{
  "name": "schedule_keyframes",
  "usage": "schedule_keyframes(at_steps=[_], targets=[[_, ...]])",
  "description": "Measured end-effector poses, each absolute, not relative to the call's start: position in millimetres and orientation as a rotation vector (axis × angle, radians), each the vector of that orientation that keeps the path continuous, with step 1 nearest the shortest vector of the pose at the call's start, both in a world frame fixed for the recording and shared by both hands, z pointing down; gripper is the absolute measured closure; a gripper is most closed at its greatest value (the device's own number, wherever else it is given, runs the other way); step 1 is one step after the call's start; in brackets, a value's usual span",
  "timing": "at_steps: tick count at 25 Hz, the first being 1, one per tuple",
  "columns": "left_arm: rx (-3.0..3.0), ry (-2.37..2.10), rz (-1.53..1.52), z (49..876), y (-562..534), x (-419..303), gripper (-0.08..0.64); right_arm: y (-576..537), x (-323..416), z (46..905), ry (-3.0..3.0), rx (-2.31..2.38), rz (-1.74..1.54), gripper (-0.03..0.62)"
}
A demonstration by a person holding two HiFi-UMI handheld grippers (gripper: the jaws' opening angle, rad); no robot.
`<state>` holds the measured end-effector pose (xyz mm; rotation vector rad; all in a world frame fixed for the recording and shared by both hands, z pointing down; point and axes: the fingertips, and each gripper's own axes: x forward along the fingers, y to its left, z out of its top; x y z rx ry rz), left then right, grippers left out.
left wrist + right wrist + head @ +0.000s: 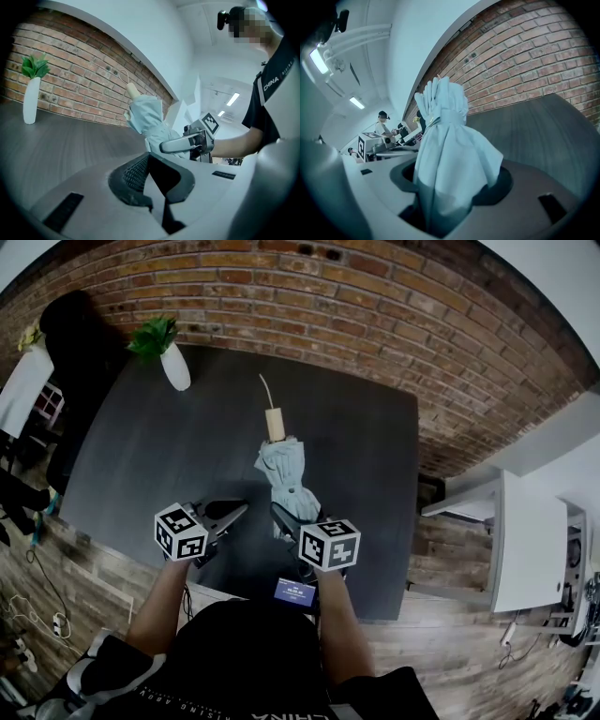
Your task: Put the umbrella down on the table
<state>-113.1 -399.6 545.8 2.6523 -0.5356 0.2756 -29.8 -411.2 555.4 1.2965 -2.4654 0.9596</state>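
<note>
— While our right gripper (289, 519) clamps its jaws on the folded umbrella (284, 479), tilted above the counter (141, 456), how do we land it?
— We lower it level until it rests, then release; our left gripper (225, 512) is empty, jaws apart.

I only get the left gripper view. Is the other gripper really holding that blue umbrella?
Observer: Yes. The right gripper view shows the right gripper closed on the umbrella fabric.
Operator: Which end?
Observer: The head view shows it grips the folded canopy; the wooden handle points away, toward the brick wall.
Operator: Is my gripper touching it?
Observer: No. From above, a gap of table shows between the left gripper and the umbrella.
</note>
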Motion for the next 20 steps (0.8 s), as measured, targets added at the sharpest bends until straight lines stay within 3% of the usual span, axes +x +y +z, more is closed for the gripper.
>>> schedule_keyframes(at_steps=[13, 20], targets=[[2.731, -0.540, 0.392, 517.2, -494.6, -98.4, 0.557, -533.4, -17.3, 543.8, -2.354, 0.929, 0.573, 0.313], [2.696, -0.562, 0.462, 541.2, -564.9, -85.0, 0.557, -611.8, -18.3, 579.5, -2.248, 0.697, 0.393, 0.313]])
